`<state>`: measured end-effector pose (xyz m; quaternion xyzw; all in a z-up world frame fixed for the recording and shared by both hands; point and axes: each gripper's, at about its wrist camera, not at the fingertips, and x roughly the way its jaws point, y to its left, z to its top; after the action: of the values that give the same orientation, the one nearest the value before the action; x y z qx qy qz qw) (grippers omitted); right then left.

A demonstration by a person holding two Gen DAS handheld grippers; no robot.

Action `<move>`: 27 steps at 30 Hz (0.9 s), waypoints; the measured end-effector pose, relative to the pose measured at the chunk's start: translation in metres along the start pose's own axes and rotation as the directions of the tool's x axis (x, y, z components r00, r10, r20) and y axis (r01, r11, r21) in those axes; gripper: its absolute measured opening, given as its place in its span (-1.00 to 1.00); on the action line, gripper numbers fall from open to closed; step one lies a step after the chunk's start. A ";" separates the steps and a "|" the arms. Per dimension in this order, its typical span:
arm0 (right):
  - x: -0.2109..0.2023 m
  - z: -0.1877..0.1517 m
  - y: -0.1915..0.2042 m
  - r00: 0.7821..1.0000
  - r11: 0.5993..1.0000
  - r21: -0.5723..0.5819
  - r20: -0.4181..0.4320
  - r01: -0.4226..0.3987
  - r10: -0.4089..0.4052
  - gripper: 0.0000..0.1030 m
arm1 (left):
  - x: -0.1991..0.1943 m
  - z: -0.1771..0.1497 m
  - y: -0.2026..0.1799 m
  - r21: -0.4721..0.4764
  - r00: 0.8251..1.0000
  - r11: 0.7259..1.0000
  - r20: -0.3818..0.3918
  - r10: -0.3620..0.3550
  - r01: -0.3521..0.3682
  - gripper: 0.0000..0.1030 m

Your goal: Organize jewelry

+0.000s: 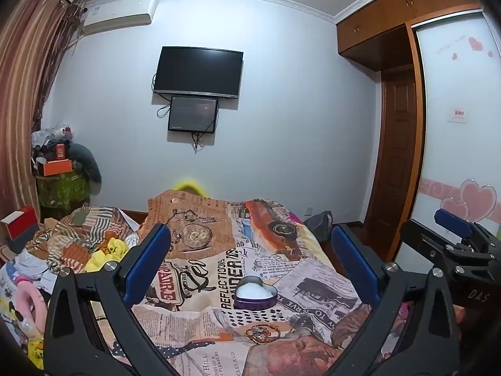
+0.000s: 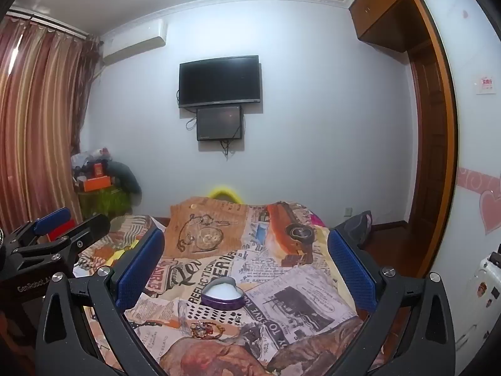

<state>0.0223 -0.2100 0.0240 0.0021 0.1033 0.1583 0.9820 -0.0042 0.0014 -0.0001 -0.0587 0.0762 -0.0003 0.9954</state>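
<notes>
A purple heart-shaped tin [image 1: 254,293] with white padding stands open on the printed cloth [image 1: 200,275]; it also shows in the right wrist view [image 2: 221,294]. A gold bracelet with red beads [image 1: 262,333] lies on the cloth just in front of the tin, also in the right wrist view [image 2: 208,329]. A small stud [image 2: 237,316] lies to its right. My left gripper [image 1: 250,260] is open and empty, above and behind the tin. My right gripper [image 2: 245,257] is open and empty, likewise held over the cloth. Each gripper shows at the other view's edge.
The cloth covers a bed. Crumpled clothes and toys [image 1: 62,250] lie at the left. A wardrobe [image 1: 454,109] stands at the right, a TV [image 1: 198,72] hangs on the far wall, and a cluttered stand [image 1: 59,169] sits by the curtain.
</notes>
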 end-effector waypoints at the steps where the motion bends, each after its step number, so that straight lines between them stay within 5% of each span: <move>1: 0.000 0.000 0.000 1.000 1.000 -0.003 0.002 0.003 -0.003 1.00 | 0.002 0.003 -0.003 0.004 1.000 1.000 -0.003 0.000 0.000 1.00; 27: -0.001 0.002 0.001 1.000 1.000 0.014 -0.006 -0.008 0.008 1.00 | 0.005 0.002 -0.006 0.031 1.000 1.000 -0.026 0.008 -0.007 1.00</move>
<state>0.0214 -0.2093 0.0261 0.0088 0.1073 0.1614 0.9810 0.0012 -0.0045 0.0014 -0.0432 0.0894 0.0015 0.9951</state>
